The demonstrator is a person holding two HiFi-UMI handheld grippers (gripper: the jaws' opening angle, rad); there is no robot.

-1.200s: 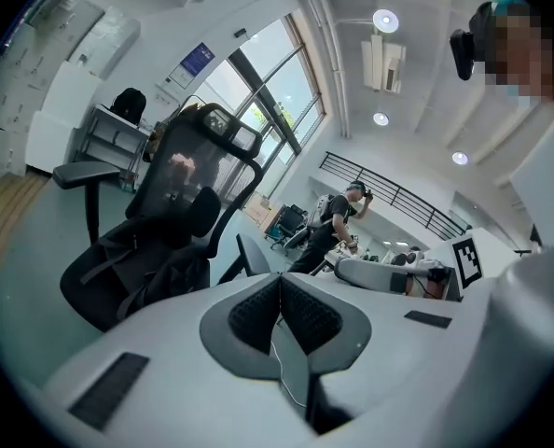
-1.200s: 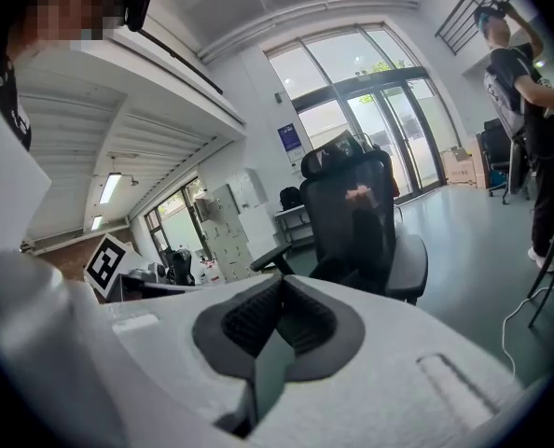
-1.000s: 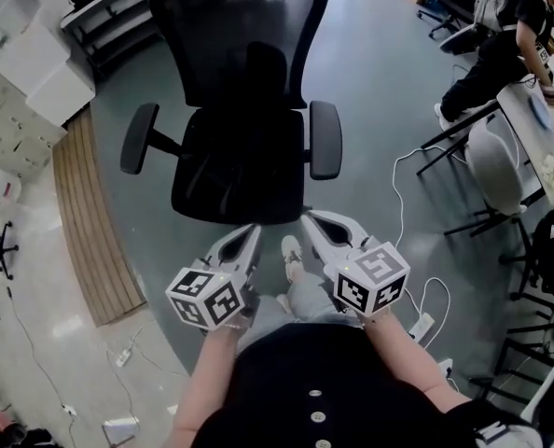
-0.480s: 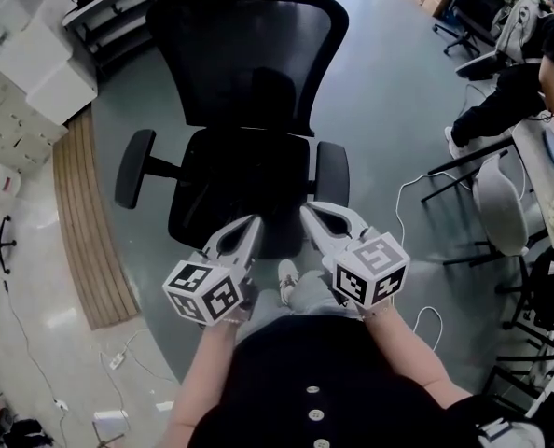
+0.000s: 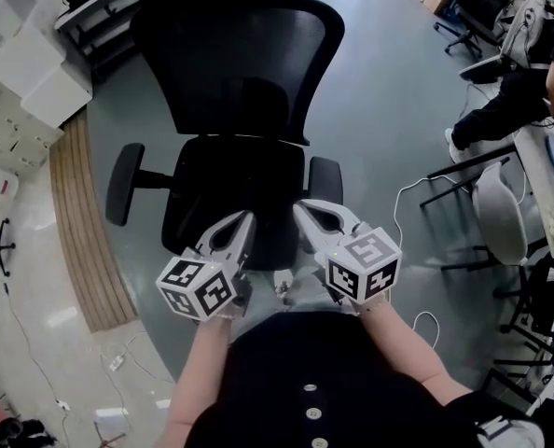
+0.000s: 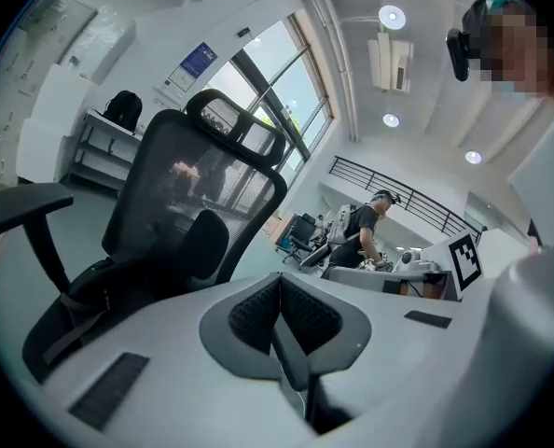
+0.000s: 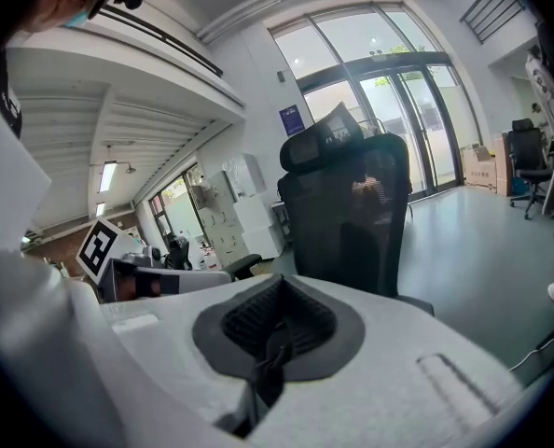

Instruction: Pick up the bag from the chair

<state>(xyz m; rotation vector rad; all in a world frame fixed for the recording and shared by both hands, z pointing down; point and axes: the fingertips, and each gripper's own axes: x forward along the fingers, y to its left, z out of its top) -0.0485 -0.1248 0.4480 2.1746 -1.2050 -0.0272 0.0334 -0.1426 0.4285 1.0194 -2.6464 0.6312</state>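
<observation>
The left claw (image 5: 243, 220) has its jaws fully together and holds nothing. The right claw (image 5: 301, 209) is likewise closed and empty. Both sit side by side, with their tips over the front part of the chair (image 5: 228, 189) seat in the head view.

No bag can be made out on the black seat or against the backrest; a dark one would not stand out there. A bag would probably be soft and sag when lifted, so grip a handle or strap, not the body.
</observation>
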